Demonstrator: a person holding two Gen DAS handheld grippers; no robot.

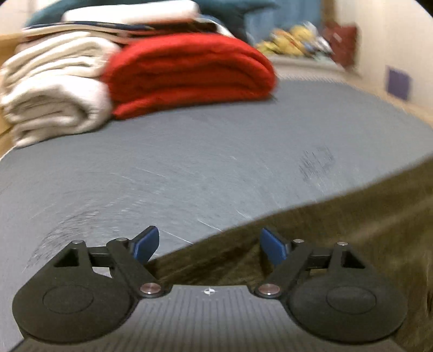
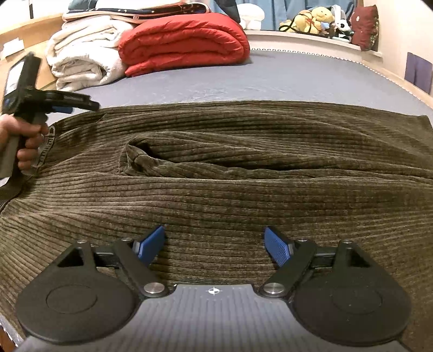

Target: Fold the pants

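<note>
Brown corduroy pants point(image 2: 230, 173) lie spread across the grey bed surface point(image 2: 284, 78), with a raised fold near the middle. My right gripper point(image 2: 215, 243) is open and empty, low over the near part of the pants. My left gripper point(image 1: 209, 245) is open and empty over the pants' edge point(image 1: 338, 230), where cloth meets the grey surface point(image 1: 189, 151). The left gripper also shows in the right wrist view point(image 2: 65, 107), held in a hand above the pants' left end.
A folded red quilt point(image 2: 184, 40) and rolled white blankets point(image 2: 84, 54) lie at the back left of the bed. Soft toys point(image 2: 316, 19) and a dark red cushion point(image 2: 364, 25) sit on the ledge behind. The left wrist view is motion-blurred.
</note>
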